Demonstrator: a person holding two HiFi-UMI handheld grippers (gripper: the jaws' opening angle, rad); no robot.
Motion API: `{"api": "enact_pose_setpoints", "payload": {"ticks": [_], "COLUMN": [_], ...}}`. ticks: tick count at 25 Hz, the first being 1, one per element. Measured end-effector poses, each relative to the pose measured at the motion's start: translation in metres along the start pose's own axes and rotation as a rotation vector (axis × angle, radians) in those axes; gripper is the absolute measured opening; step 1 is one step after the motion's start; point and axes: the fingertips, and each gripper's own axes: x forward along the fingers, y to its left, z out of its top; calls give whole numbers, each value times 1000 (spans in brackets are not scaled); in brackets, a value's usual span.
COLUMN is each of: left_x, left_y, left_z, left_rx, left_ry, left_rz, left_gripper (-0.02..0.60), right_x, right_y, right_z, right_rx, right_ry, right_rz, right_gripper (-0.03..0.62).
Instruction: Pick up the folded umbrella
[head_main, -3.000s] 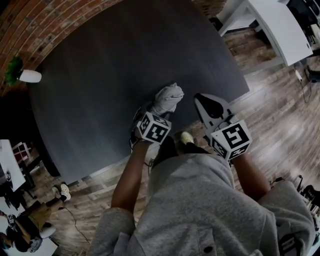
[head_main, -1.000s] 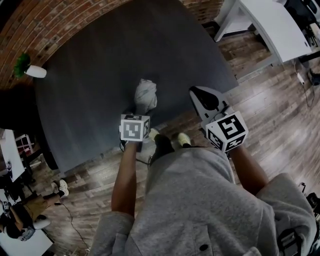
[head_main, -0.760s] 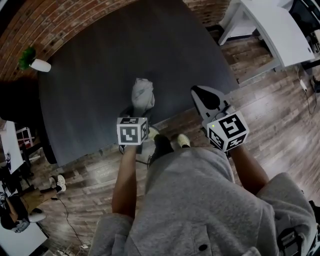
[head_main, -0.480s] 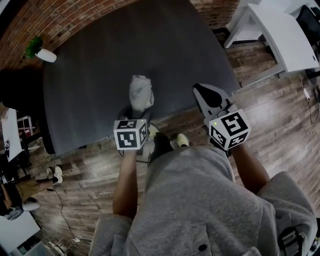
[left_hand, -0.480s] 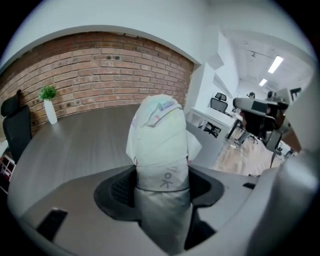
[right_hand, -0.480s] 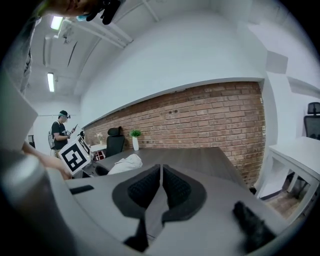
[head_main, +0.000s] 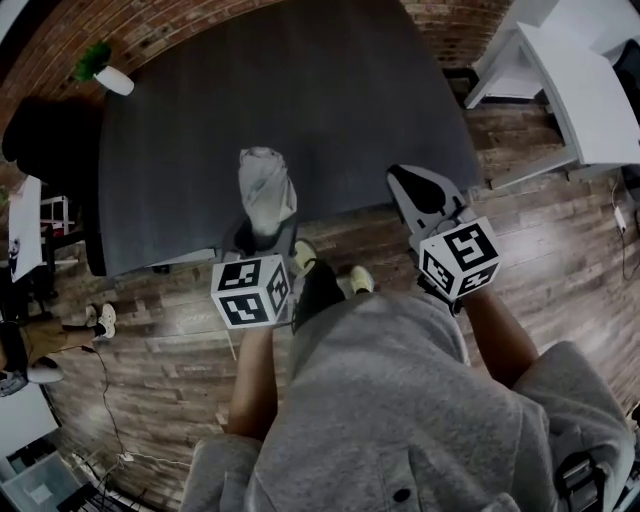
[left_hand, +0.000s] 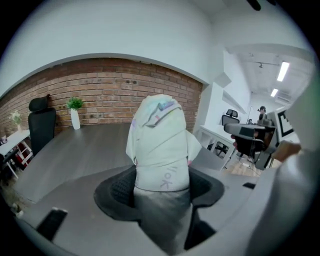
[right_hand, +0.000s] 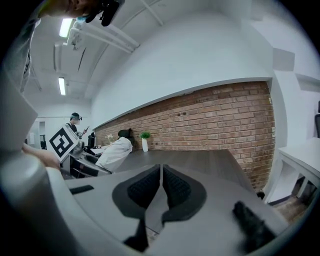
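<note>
Over the near edge of the dark counter (head_main: 330, 110), the folded umbrella (head_main: 266, 190) lay in line with the left claw (left_hand: 161, 190), its long axis running near to far and its free end pointing at the brick wall (head_main: 150, 25). That claw was clamped on the umbrella's near end. The right claw (right_hand: 160, 187), pressed together on nothing, hung well to the right.

The folded umbrella's (left_hand: 160, 150) lower end sinks out of sight between the jaws of the left claw (left_hand: 161, 187), so that end cannot be made out. The grey print on its sleeve is too blurred to read. In the head view the marker cube (head_main: 250, 290) covers the rear of that claw, just off the near edge of the desk (head_main: 330, 100). Part of the desk's far edge runs off the top of that view. The white desk (head_main: 585, 90) beyond the far right corner is cut by the picture's right edge.
</note>
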Motion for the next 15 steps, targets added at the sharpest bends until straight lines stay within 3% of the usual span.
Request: {"api": "enact_pose_setpoints", "payload": {"ticks": [9, 15], "left_x": [-56, -72], "left_y": [2, 5], "left_z": [2, -1], "left_rx": [-60, -67], "left_ry": [-106, -133], "left_rz": [98, 133], "left_gripper": [271, 272], "right_x": [-4, -8], "right_y": [16, 28], "right_z": [6, 4], "right_rx": [-21, -26], "right_ry": [-25, -23], "right_rz": [39, 60], "right_gripper": [31, 31]}}
